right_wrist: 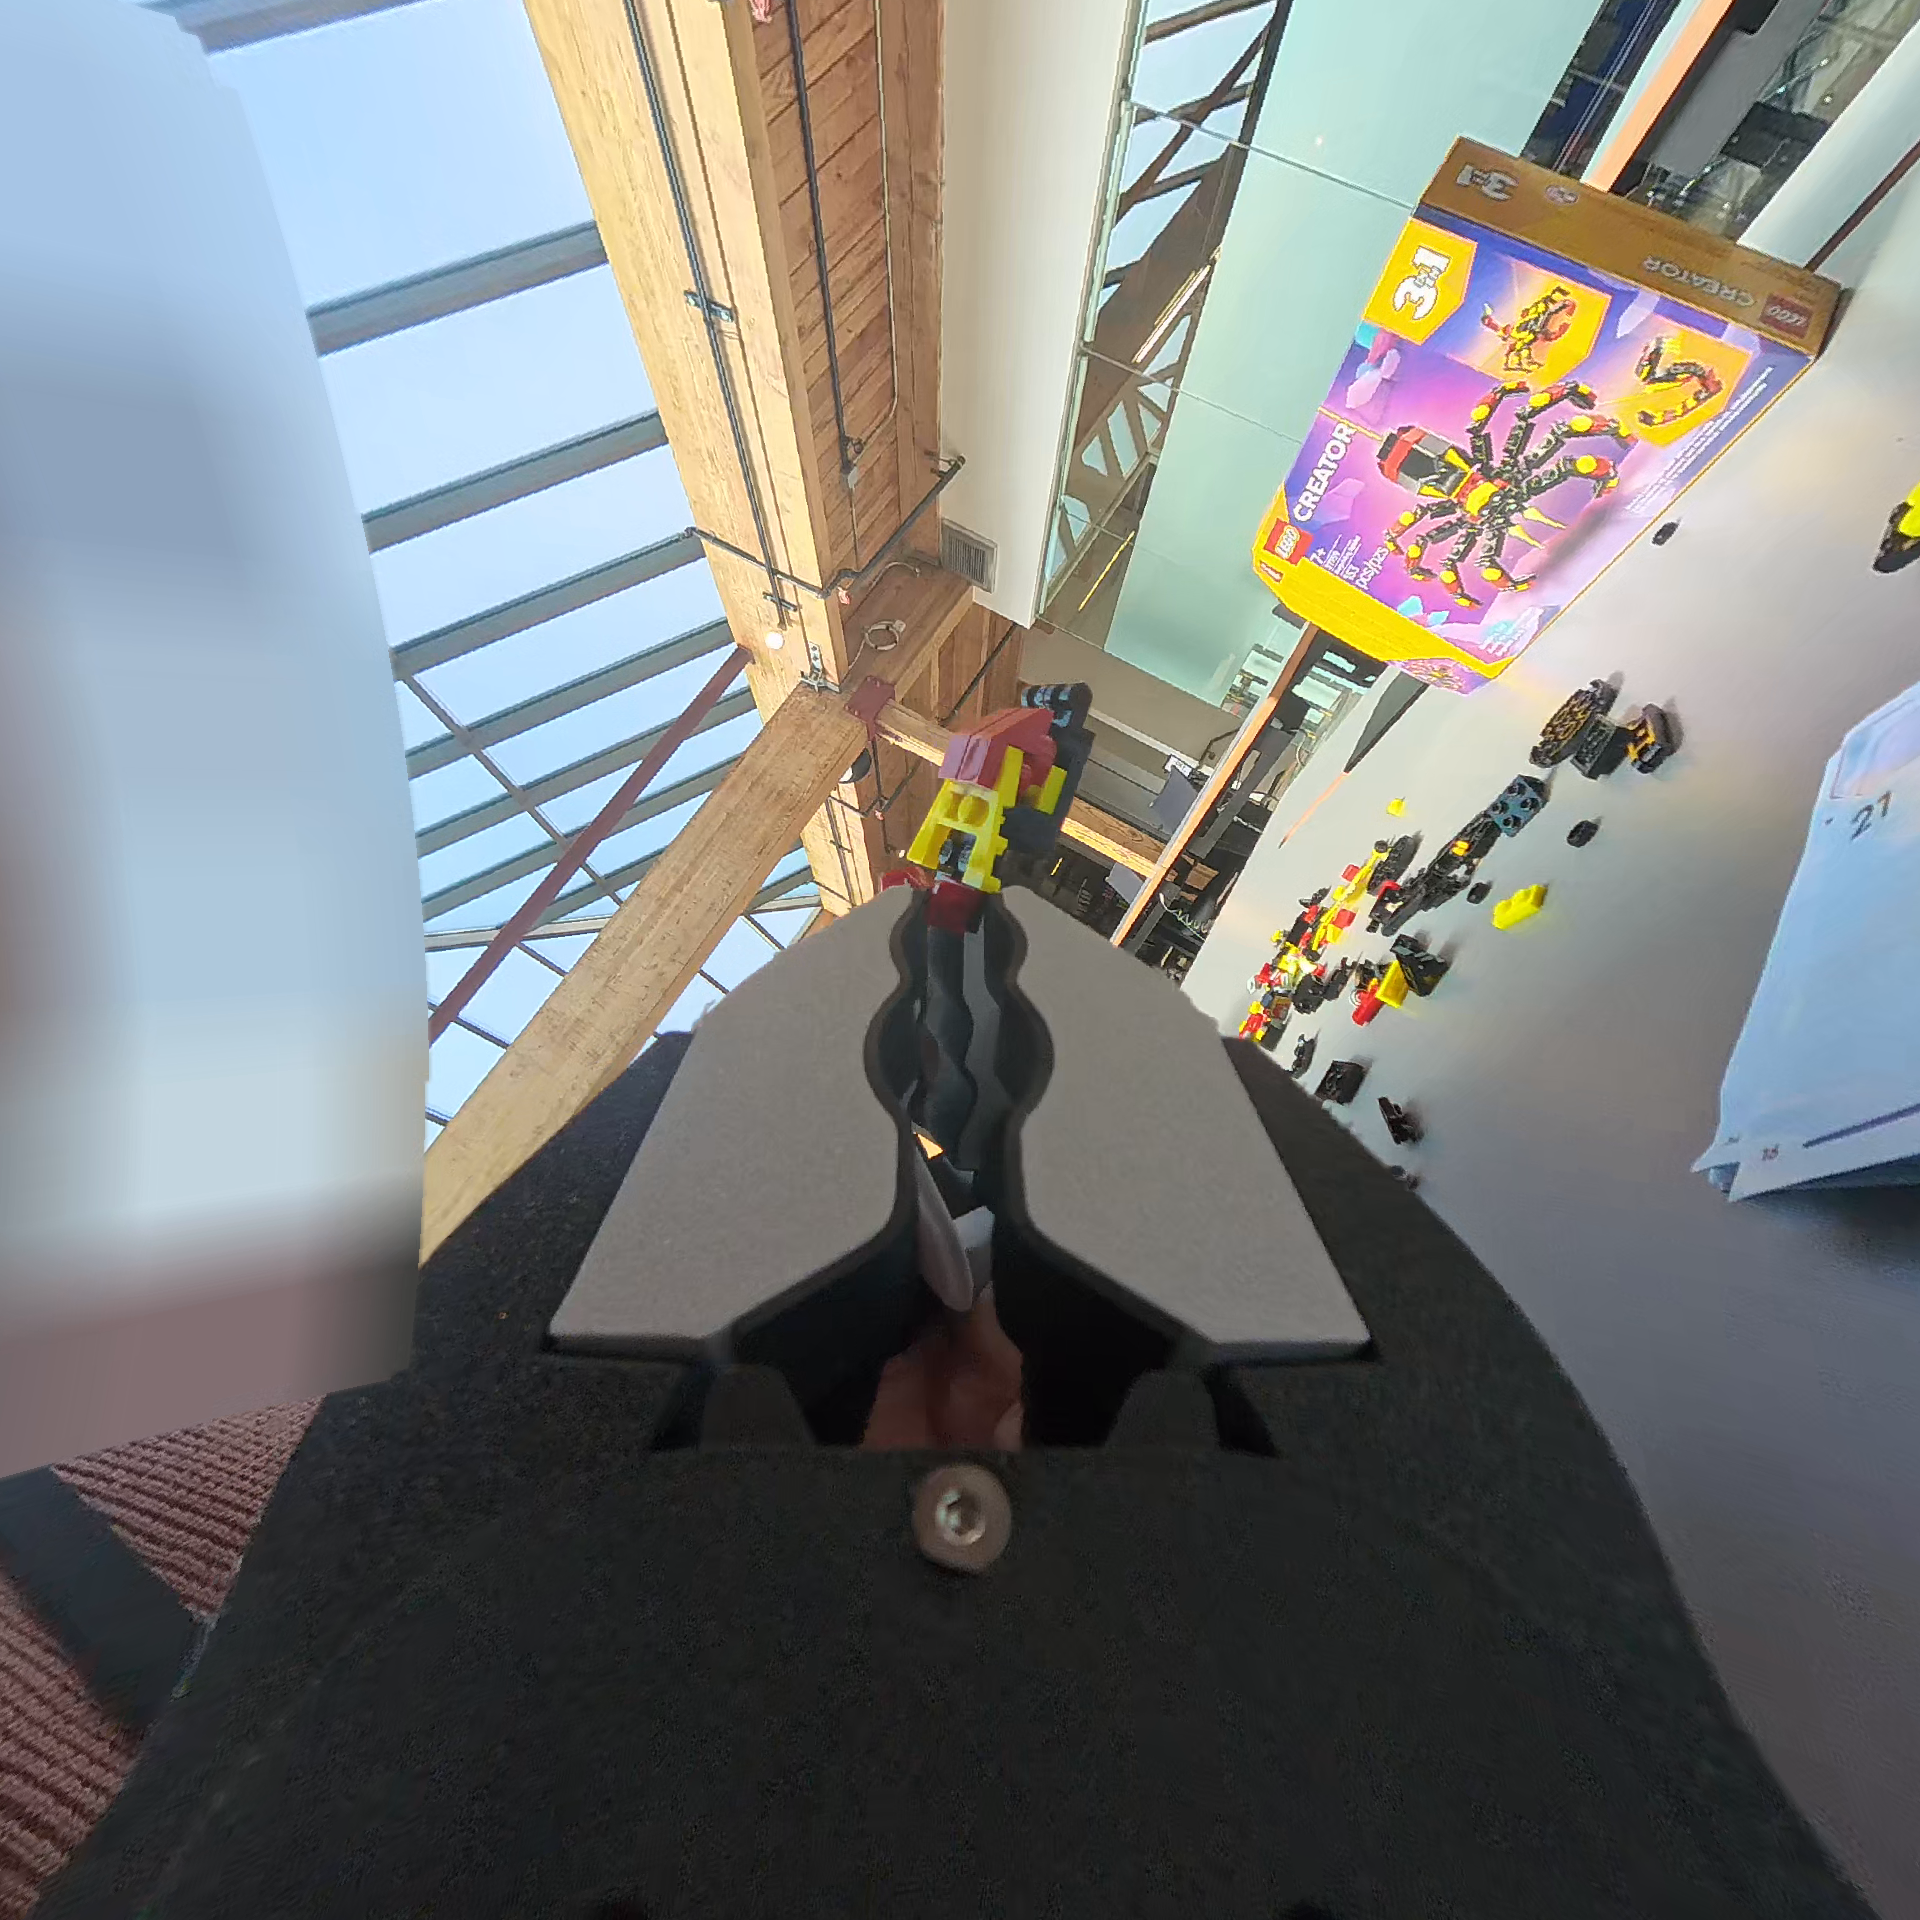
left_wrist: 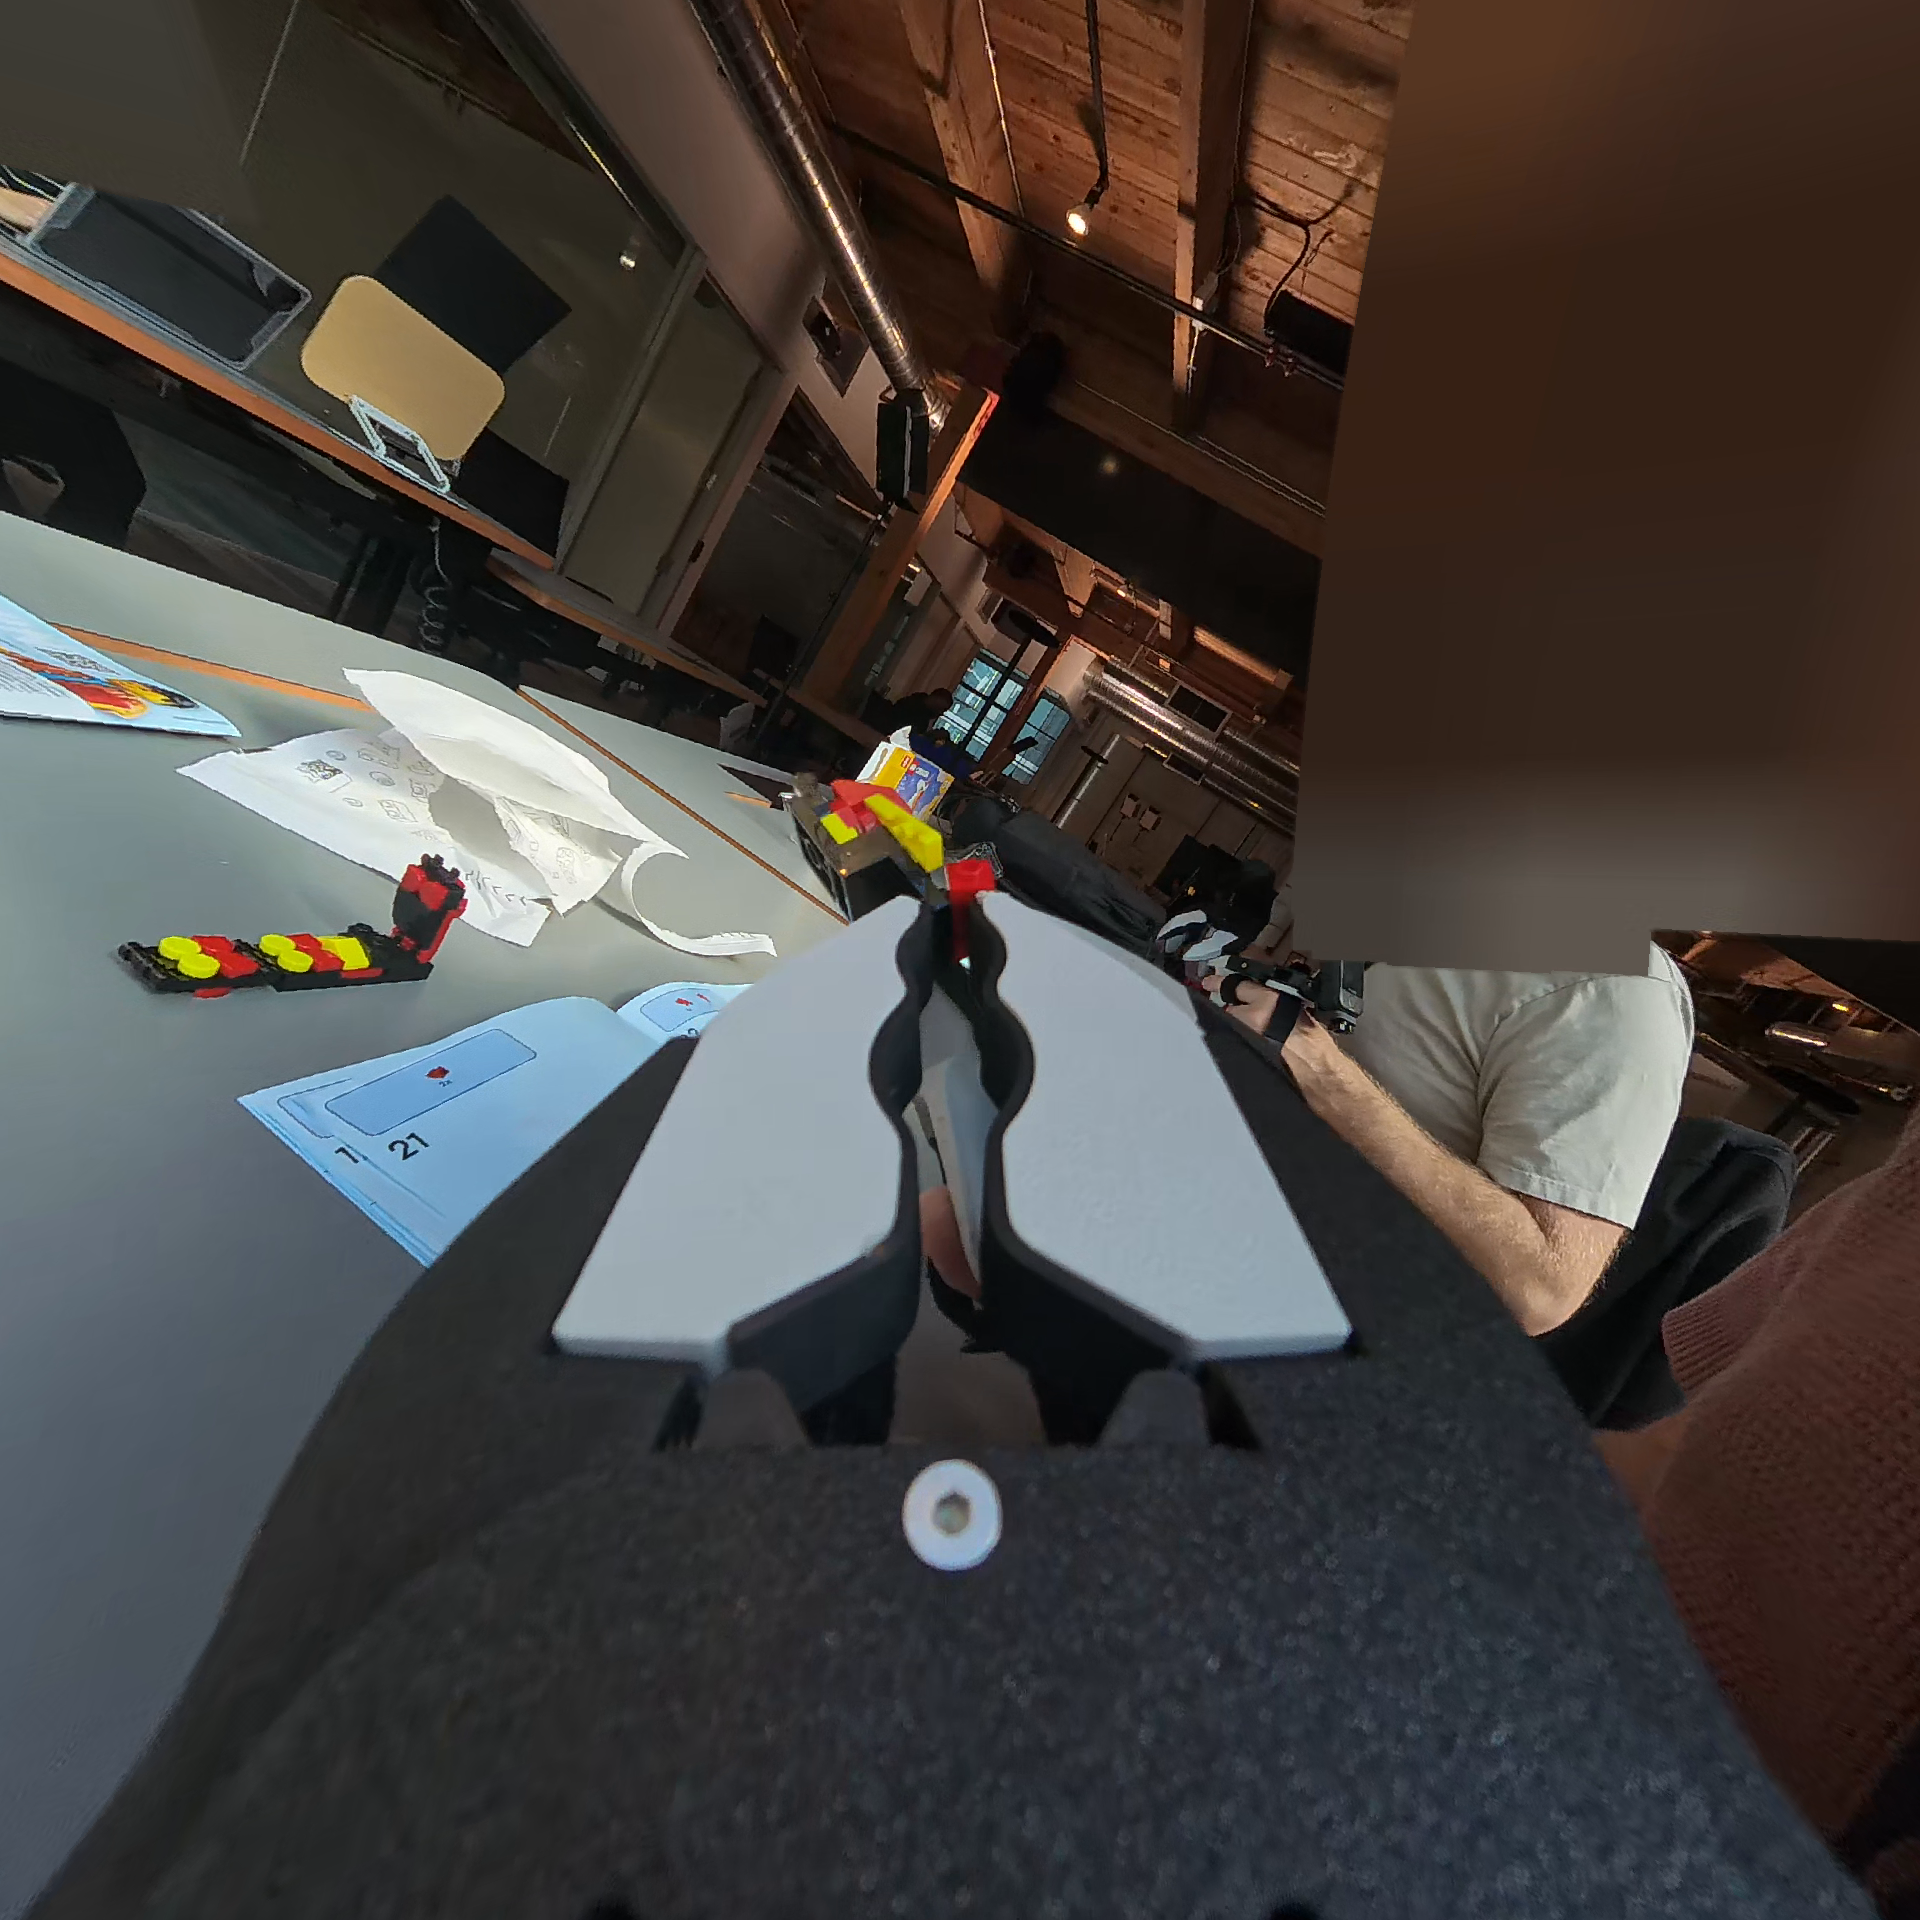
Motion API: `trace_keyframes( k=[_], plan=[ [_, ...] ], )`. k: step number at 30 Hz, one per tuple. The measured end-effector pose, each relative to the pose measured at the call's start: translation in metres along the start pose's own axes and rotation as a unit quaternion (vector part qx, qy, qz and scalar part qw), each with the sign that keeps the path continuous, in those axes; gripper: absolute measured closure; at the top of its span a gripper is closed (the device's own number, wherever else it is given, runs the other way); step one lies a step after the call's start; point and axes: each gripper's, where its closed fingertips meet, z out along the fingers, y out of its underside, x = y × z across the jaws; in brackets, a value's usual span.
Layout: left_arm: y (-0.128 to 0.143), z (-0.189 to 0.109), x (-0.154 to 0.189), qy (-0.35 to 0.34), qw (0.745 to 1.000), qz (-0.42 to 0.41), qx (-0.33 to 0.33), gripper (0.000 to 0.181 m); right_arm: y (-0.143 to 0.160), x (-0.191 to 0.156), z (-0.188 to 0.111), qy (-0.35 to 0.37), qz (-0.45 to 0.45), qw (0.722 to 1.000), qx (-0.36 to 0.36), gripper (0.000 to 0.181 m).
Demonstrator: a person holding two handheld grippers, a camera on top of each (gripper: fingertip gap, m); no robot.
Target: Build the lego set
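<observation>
My left gripper (left_wrist: 961,916) is shut on a small red brick (left_wrist: 968,881) and holds it up off the grey table (left_wrist: 156,1195). Just beyond its tips is a small red, yellow and black assembly (left_wrist: 883,823). In the right wrist view my right gripper (right_wrist: 961,906) is shut on that assembly (right_wrist: 987,805), held high in the air. A longer black strip build with red and yellow pieces (left_wrist: 281,956) lies on the table to the left. An open instruction booklet (left_wrist: 457,1101) lies near the left gripper.
A torn white paper bag (left_wrist: 488,800) and a second booklet (left_wrist: 83,686) lie farther back. The right wrist view shows the set's box (right_wrist: 1527,436), several loose pieces (right_wrist: 1382,935) and the booklet (right_wrist: 1849,987). A person in a white T-shirt (left_wrist: 1475,1091) sits at right. My left and right fingertips are right by each other.
</observation>
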Motion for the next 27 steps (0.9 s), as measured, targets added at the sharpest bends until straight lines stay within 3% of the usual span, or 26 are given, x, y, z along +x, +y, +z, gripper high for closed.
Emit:
trace_keyframes(
  k=[10, 27],
  plan=[
    [-0.006, -0.003, 0.002, 0.021, 0.999, -0.038, 0.024, 0.167, 0.003, -0.002, 0.004, 0.046, -0.082, 0.995, -0.031, 0.173],
    [-0.012, -0.006, 0.000, 0.027, 0.998, -0.047, 0.034, 0.176, 0.018, -0.001, 0.006, 0.081, -0.174, 0.979, -0.074, 0.168]
  ],
)
